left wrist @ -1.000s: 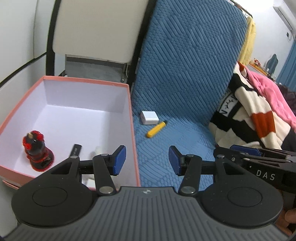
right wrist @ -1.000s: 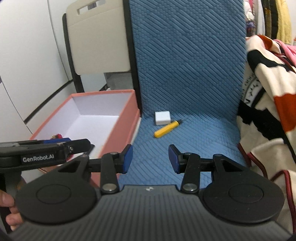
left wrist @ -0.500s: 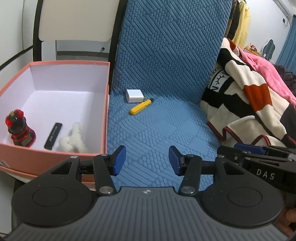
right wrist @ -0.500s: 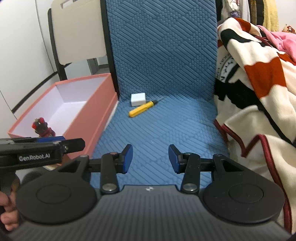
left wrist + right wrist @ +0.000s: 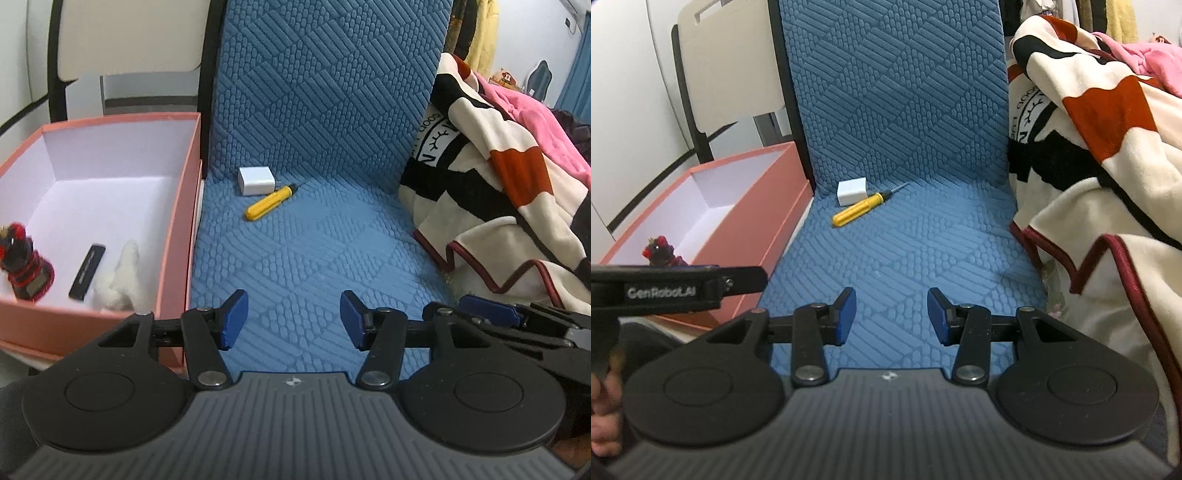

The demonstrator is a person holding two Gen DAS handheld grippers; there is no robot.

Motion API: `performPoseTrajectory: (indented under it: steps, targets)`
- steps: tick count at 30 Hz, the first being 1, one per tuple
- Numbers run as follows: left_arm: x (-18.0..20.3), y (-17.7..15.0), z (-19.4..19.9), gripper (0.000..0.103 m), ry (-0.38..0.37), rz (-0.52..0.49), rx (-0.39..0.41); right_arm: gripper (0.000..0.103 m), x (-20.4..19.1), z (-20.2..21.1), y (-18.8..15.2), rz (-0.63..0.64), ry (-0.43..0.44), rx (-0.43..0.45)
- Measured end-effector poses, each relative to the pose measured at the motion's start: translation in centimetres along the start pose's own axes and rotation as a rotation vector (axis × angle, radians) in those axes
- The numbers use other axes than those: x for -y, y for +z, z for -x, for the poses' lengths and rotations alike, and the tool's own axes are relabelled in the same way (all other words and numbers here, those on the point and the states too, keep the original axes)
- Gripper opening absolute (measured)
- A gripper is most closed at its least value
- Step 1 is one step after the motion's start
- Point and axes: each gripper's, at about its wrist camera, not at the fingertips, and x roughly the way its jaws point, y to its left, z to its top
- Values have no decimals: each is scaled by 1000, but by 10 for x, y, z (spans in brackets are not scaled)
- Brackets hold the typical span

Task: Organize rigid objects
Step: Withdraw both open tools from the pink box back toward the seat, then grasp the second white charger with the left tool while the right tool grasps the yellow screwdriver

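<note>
Left wrist view shows me the pink box already holding a red-and-black figurine, a black stick and a white fluffy piece. A yellow screwdriver and a white cube, touching, lie on the blue cushion, so I judge two items remain. My left gripper and right gripper both have fingers apart, empty.

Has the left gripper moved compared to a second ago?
Yes. The left gripper has pulled back and to the right: its fingers overlapped the pink box interior before, and now hang over the blue cushion beside it.
</note>
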Motion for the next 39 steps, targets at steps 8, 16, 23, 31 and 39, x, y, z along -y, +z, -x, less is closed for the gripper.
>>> performPoseTrajectory:
  steps: [8, 16, 23, 31, 39]
  targets:
    - [3, 35, -29, 63, -17, -32, 8, 46, -2, -18, 8, 2, 12, 1]
    - [5, 67, -82, 63, -54, -55, 8, 47, 2, -48, 28, -15, 40, -7]
    - [7, 88, -132, 63, -83, -73, -19, 47, 6, -85, 48, -15, 19, -29]
    - [6, 119, -173, 63, -83, -108, -38, 47, 15, -124, 71, -29, -4, -51]
    - [-12, 148, -206, 75, -70, -86, -75, 47, 14, -162, 90, -61, 42, -87]
